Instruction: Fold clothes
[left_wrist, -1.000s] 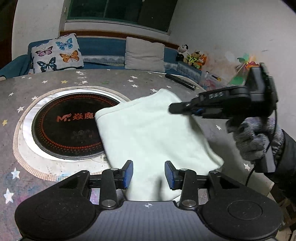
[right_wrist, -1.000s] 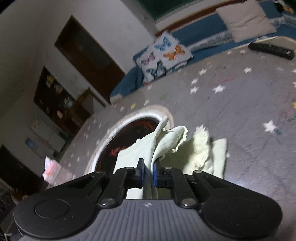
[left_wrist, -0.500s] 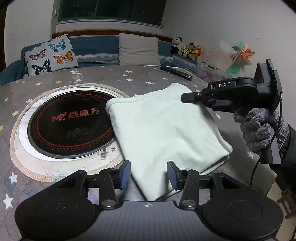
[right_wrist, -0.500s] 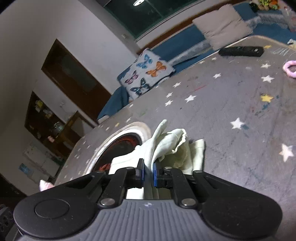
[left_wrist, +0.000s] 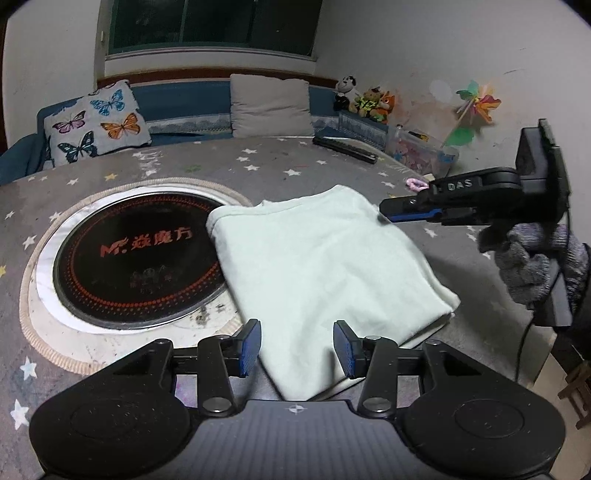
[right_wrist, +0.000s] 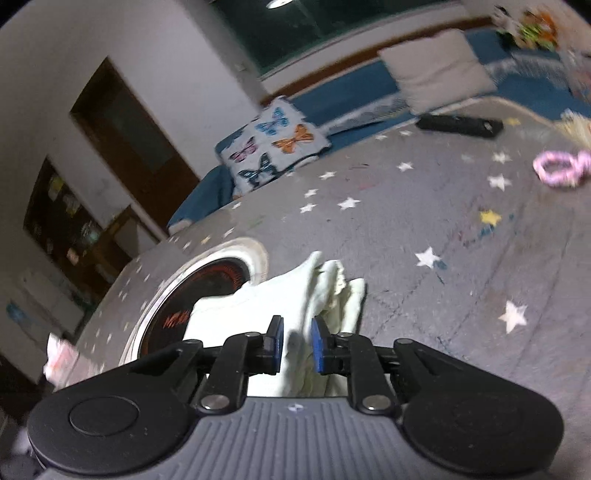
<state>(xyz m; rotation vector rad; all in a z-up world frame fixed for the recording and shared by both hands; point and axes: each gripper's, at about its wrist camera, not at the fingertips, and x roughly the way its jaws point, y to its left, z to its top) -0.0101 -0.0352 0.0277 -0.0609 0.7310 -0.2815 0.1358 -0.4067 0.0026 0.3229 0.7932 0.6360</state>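
A pale green garment (left_wrist: 321, 266) lies folded flat on the grey star-print table (left_wrist: 258, 170), its left edge over a round black hotplate (left_wrist: 140, 258). My left gripper (left_wrist: 297, 347) stands open over the garment's near edge, pads apart from the cloth. My right gripper (left_wrist: 386, 214), held by a gloved hand (left_wrist: 532, 266), hovers at the garment's far right corner. In the right wrist view the right gripper (right_wrist: 297, 345) has its jaws opening, with a bunched ridge of the garment (right_wrist: 325, 288) standing between the pads and a gap on both sides.
A black remote (left_wrist: 345, 149) and a pink hair tie (left_wrist: 415, 183) lie on the far right of the table. A clear box of toys (left_wrist: 424, 155) stands at the table's right edge. Cushions (left_wrist: 96, 125) line a sofa behind. The table drops off at the right.
The right gripper's jaws, shut on the garment's corner before, have parted. The garment has settled flat on the table. The right gripper has drifted to the right.
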